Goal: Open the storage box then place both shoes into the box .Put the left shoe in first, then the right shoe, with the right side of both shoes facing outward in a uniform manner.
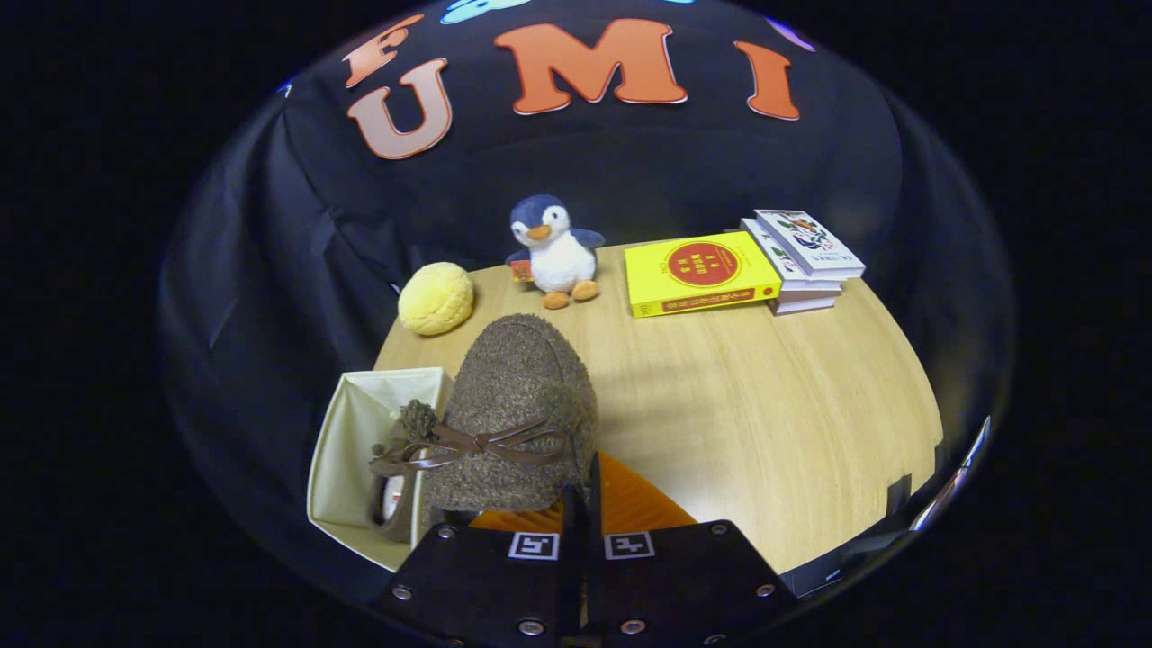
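Observation:
A brown fuzzy shoe (517, 405) with a brown lace bow and pom-poms hangs toe-forward just ahead of my gripper (583, 493). The fingers are pressed together on the shoe's rear rim, with barely a slit between them. The shoe hovers over the right wall of the open cream fabric storage box (346, 450), partly above the wooden table (765, 405). Inside the box, under the lace, a bit of brown with a pale lining (389, 499) shows; it looks like the other shoe, mostly hidden.
At the back of the table sit a yellow round plush (436, 297), a penguin toy (551, 252), a yellow book (697, 273) and a stack of books (805, 256). The table's right side lies bare.

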The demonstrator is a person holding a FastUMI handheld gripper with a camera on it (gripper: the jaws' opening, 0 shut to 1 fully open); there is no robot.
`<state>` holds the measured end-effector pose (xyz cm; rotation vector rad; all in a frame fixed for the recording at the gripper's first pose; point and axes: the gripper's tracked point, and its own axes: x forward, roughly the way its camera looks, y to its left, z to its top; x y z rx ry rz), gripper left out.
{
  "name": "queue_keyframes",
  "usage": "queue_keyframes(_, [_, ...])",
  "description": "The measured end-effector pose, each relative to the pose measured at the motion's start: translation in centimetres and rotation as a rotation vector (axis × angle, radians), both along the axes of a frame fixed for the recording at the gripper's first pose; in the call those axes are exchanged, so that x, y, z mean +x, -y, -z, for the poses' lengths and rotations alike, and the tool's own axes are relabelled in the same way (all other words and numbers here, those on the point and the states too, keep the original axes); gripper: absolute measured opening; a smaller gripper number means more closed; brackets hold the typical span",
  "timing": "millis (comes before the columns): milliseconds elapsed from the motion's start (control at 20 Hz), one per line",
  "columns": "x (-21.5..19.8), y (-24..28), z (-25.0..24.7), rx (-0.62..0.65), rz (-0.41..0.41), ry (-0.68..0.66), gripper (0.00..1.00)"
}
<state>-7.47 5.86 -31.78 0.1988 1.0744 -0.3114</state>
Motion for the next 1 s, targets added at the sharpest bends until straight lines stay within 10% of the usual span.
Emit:
queue_keyframes(450, [4.1, -11.7, 2.8, 0.069, -0.122, -0.058, 0.04])
queue_keyframes(1000, [3.4, -13.5, 10.8, -0.034, -0.144, -0.193, 0.05])
